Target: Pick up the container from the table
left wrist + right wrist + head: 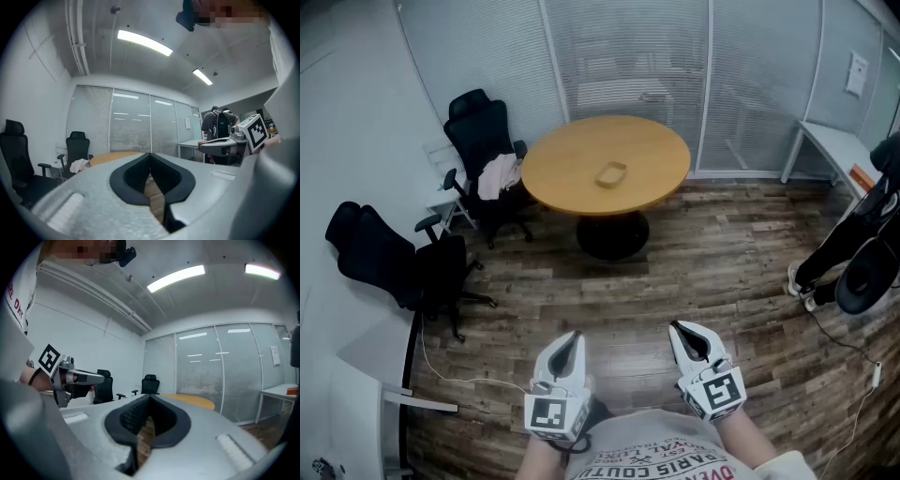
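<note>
At twelve o'clock the container (611,174) sits on the counter (567,155), well apart from left gripper (571,337) and right gripper (679,330); both fingers clenched, empty.

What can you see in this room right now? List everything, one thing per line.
table: one, round, light wood, middle of the room
container: one, tan, on the table near its middle
chairs: at least two, black, one beside the table, the rest by the left wall
cloth: one, pale, draped on the chair beside the table
desk: one, white, far right by the glass wall
cable: one, white, on the floor at lower left
floor: dark wood planks
person: one, it seems, in black, at the right edge
left gripper: one, grey, bottom centre-left, jaws shut, empty
right gripper: one, grey, bottom centre-right, jaws shut, empty
</note>
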A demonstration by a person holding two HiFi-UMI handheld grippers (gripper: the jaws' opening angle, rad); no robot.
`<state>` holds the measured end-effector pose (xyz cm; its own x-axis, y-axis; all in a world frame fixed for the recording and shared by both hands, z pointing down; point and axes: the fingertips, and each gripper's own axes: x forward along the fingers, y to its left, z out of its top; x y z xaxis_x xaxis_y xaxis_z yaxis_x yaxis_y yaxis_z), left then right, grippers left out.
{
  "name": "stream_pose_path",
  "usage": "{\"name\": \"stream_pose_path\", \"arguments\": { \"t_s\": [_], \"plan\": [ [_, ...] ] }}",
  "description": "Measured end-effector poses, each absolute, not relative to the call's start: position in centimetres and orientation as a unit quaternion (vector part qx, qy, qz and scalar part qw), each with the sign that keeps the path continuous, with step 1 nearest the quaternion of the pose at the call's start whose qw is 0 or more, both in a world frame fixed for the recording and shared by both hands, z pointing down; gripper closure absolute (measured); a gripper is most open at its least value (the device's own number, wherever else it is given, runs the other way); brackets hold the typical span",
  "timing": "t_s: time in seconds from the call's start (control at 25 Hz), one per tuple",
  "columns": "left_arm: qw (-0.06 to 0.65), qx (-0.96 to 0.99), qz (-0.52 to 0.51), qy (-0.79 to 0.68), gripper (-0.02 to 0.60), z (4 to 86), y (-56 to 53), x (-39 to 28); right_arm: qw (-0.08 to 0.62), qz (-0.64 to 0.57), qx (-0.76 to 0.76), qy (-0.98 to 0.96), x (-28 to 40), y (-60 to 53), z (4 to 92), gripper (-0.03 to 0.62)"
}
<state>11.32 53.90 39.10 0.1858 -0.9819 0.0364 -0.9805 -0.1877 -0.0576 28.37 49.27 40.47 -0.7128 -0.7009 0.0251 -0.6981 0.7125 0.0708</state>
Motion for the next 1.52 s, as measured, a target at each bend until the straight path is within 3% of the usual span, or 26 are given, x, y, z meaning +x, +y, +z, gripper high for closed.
{"name": "stream_pose_path", "arguments": {
  "t_s": [0.92,1.52],
  "plan": [
    [-0.005,-0.759,-0.047,0.649,0.575,39.6,51.4,10.4,0.048,0.007,0.404,-0.914,28.9,46.0,42.7,0.591],
    [-0.037,-0.773,-0.029,0.633,0.575,40.7,36.3,0.0,0.073,0.038,0.453,-0.888,20.9,31.9,44.6,0.591]
  ]
}}
